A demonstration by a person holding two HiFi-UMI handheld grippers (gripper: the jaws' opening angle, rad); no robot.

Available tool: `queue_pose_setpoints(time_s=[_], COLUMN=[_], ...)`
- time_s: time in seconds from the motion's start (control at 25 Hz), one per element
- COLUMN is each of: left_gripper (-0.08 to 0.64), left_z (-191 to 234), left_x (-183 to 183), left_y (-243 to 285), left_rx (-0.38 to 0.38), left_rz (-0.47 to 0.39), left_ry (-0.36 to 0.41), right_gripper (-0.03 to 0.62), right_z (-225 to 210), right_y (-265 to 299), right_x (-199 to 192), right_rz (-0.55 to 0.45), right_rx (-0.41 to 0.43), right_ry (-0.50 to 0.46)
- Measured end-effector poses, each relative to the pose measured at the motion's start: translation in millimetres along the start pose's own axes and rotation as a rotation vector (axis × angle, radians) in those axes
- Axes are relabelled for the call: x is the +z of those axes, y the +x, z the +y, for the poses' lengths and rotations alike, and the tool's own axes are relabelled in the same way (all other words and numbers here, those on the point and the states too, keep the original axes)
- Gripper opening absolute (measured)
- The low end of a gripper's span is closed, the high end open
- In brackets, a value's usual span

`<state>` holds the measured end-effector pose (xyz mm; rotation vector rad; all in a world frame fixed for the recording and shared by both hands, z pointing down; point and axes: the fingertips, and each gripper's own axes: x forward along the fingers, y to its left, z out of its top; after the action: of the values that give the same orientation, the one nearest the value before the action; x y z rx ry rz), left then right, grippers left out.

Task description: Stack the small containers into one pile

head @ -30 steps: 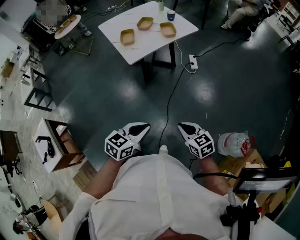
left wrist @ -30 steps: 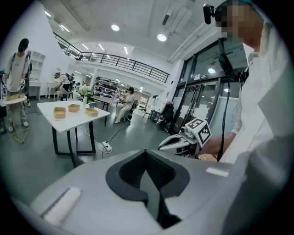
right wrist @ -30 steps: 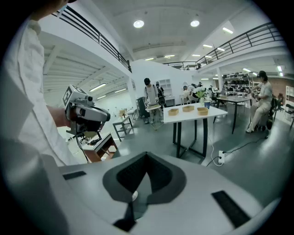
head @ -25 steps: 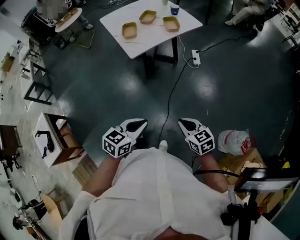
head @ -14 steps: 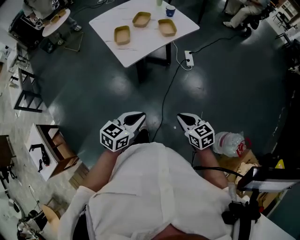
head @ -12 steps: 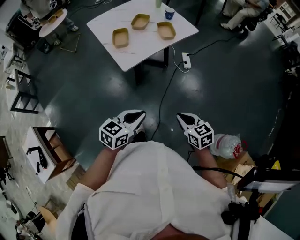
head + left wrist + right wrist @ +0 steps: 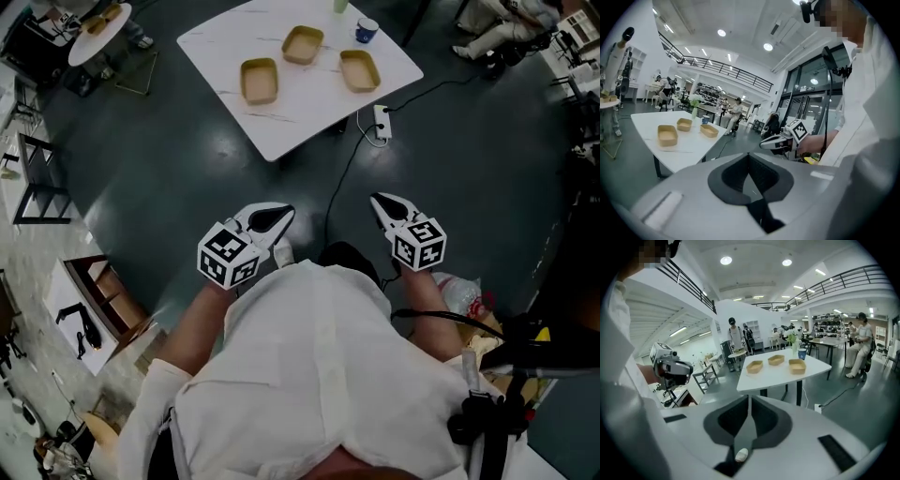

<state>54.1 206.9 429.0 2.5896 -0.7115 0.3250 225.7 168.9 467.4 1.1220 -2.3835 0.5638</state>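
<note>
Round side table (image 7: 82, 47) — cut off top-left

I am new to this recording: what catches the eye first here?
Three tan containers lie apart, unstacked, on the white table at the top of the head view. Lower down, the left hand-held gripper and the right hand-held gripper hover shut and empty, far from the table.

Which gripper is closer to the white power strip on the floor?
Right. In the head view the right gripper is held almost straight below the power strip; the left gripper is farther off, below and to its left.
</note>
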Motion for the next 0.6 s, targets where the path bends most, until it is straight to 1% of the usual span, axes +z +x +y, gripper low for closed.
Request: queue_pose_setpoints(time_s=[0.08, 0.2, 0.28, 0.4, 0.6], left_gripper=[0.008, 0.008, 0.008, 0.008, 0.008], left_z=[16, 42, 59, 88, 135], left_x=[2, 5, 12, 32, 77], left_y=[-1, 8, 16, 28, 55], left_rx=[0.023, 0.055, 0.070, 0.108, 0.186], left_rz=[-0.015, -0.014, -0.010, -0.005, -0.015], left_ry=[-0.033, -0.073, -0.079, -0.068, -0.077], right_gripper=[0.006, 0.006, 0.006, 0.006, 0.006], right_z=[-16, -48, -74, -119, -204], right_y=[15, 40, 59, 92, 151], right_x=[12, 31, 43, 65, 112], right_rz=[0.002, 0.001, 0.005, -0.003, -0.010], right_rx=[-0.009, -0.017, -0.019, -0.025, -0.030], right_ry=[0.004, 0.021, 0.029, 0.059, 0.087])
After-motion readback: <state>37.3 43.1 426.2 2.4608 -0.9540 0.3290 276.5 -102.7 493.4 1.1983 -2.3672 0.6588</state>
